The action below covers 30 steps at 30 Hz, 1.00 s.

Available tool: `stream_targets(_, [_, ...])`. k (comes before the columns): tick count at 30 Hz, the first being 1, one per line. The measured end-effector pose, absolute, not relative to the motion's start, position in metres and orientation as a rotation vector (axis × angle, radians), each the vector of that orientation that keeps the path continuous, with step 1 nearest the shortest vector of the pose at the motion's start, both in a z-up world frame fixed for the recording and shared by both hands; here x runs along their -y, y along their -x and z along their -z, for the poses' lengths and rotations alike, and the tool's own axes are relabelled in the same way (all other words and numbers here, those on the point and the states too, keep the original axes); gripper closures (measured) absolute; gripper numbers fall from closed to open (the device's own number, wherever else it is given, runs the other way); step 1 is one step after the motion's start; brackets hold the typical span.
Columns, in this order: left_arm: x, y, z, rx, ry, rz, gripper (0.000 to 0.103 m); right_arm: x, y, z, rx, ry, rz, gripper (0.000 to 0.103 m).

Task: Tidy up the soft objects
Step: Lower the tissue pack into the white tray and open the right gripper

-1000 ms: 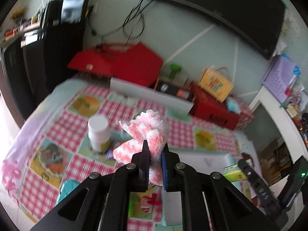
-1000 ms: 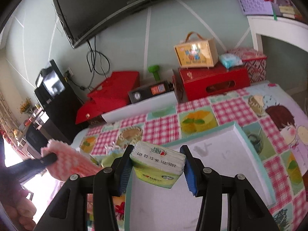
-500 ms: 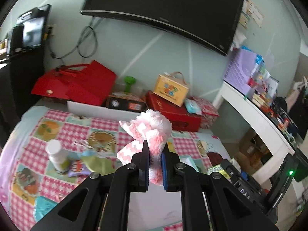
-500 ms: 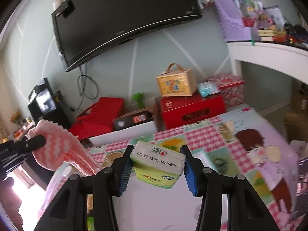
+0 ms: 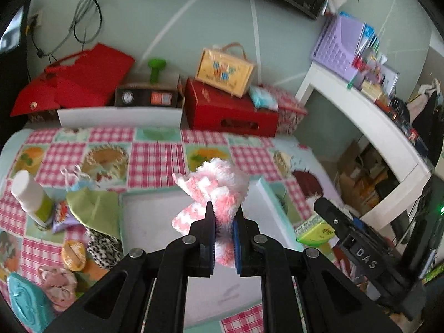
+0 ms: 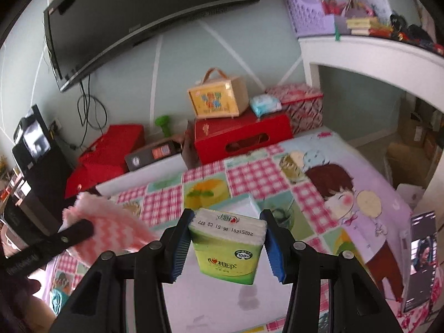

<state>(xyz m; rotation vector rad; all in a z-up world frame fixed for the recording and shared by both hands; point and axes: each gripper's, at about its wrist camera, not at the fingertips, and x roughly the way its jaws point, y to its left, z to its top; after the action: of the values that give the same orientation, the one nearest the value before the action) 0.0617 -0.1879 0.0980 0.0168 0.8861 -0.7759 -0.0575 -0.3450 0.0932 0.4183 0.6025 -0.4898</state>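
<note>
A: Item one, your left tool [image 5: 224, 219]?
B: Closed tight on the pink-and-white fluffy cloth [image 5: 216, 191]. The cloth bunches above the tips and hangs a little below them, held over the white tray [image 5: 155, 205].

A: Item two, your right tool [image 6: 226, 242]?
B: Clamped on the green tissue pack [image 6: 226, 245], one blue pad on each side, printed end facing up. It hangs clear of the tray, which lies below it.

A: Where do the two sit against each other?
B: From the left tool, the tissue pack shows low to its right, just off the tray's edge. From the right tool, the cloth shows to its left, a little higher.

A: Other stock on the surface [image 5: 155, 163]?
B: Left of your left tool: a white-capped bottle [image 5: 30, 194], a green cloth [image 5: 93, 208], a leopard-print piece [image 5: 104, 245]. Beyond both tools: a red box [image 6: 241, 136] with a yellow carry box [image 6: 217, 97] on top.
</note>
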Motion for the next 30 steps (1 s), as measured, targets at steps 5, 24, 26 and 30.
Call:
stream_targets(5, [0.197, -0.071, -0.067, -0.948, -0.035, 0.757, 0.092, 0.343, 0.036, -0.065, -0.71, -0.413, 0.469, 0.051])
stream_targets(24, [0.197, -0.105, 0.004, -1.124, -0.047, 0.625, 0.037, 0.351, 0.002, -0.006, -0.887, -0.423, 0.514, 0.029])
stream_targets(26, [0.196, -0.106, 0.004, -1.124, -0.049, 0.613, 0.034, 0.352, 0.002, -0.006, -0.889, -0.421, 0.524, 0.026])
stream_targets(30, [0.194, -0.108, 0.006, -1.135, -0.039, 0.599, 0.031, 0.352, 0.0, -0.005, -0.898, -0.415, 0.534, 0.019])
